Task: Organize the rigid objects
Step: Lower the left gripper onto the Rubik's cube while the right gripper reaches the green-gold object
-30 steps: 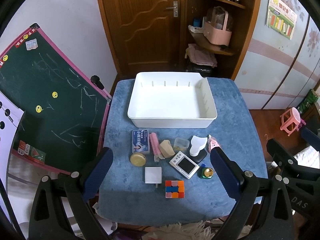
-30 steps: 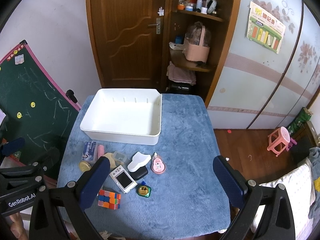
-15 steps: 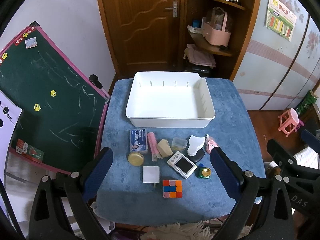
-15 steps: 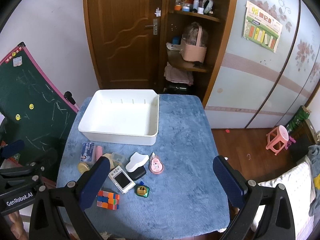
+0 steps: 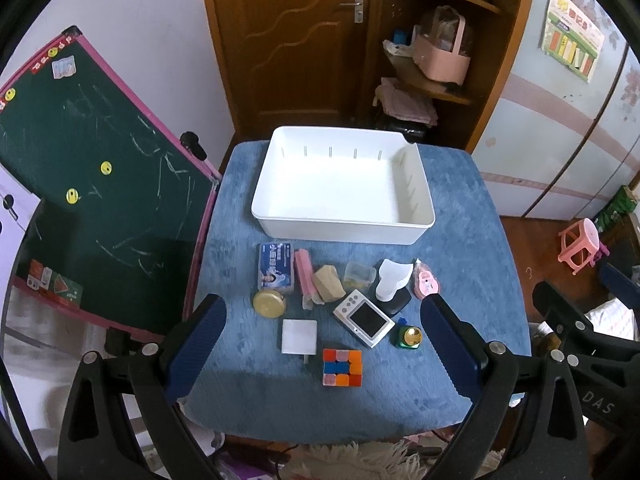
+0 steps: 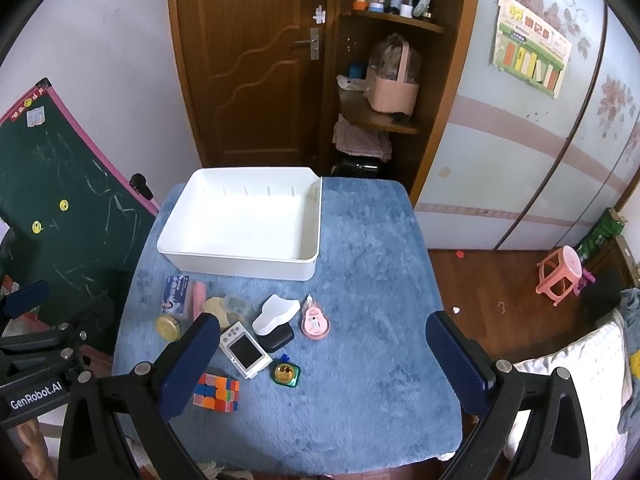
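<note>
A white tray point(image 5: 414, 184) sits on the blue table point(image 5: 472, 240) toward its far edge, nothing inside it. The small things lie in a loose cluster between the tray and the table's near edge, more toward the left side. Nearest the tray's front wall are a blue box point(image 5: 275, 268), a pink bar point(image 5: 304, 272), a tan block point(image 5: 329, 289), a small clear box point(image 5: 359, 273), a white scoop point(image 5: 391, 280) resting on a black case point(image 5: 398, 305), and a pink tape roller point(image 5: 426, 285). Closer to the near edge lie a round gold tin point(image 5: 269, 304), a flat white square point(image 5: 299, 336), a small white camera point(image 5: 363, 318), a green and gold trinket point(image 5: 409, 337) and a puzzle cube point(image 5: 342, 367).

The left gripper point(image 5: 322, 350) hovers above the near edge with its jaws spread wide, grasping nothing. The right gripper point(image 6: 320, 364) hangs over the table's near right part, jaws likewise released; its left finger point(image 6: 188, 364) partly hides the tan block.
</note>
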`<state>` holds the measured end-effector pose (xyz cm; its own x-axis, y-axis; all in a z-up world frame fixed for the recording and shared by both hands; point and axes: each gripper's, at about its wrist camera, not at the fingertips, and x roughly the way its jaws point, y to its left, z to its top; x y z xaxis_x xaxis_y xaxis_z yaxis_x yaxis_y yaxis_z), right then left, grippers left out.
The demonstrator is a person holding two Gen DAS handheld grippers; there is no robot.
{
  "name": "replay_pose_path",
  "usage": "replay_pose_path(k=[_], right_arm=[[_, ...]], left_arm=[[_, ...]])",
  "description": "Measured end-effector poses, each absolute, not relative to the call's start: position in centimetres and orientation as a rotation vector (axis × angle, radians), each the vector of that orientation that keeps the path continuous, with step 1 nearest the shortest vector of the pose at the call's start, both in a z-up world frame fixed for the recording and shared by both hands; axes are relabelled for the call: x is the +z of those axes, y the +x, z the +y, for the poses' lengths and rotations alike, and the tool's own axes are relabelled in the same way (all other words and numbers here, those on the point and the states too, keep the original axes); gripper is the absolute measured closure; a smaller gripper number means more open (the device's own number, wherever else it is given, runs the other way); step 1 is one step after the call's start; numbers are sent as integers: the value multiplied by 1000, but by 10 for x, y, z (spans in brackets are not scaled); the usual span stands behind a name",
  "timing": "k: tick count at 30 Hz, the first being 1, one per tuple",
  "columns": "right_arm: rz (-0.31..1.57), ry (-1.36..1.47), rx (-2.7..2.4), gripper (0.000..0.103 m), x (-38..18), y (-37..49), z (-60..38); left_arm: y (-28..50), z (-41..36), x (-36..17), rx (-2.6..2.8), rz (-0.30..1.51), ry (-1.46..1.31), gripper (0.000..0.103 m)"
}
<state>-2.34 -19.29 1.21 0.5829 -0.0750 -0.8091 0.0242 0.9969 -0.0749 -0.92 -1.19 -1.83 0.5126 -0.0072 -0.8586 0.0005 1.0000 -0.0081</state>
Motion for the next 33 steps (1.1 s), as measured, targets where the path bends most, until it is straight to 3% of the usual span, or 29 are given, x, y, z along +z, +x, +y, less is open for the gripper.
replay_pose_path(k=[11,24,33], right_arm=[[1046,-24,5,5,-20,0,-212],[1181,-91,119,5,-125,19,-205],[1410,56,167,26,-217,28,-202]], left_arm=[[-2,0,-71,81,1188,-89,5],[-14,4,-178,28,1459,-163,5],[-23,-17,-227,-45,1504,-52,5]])
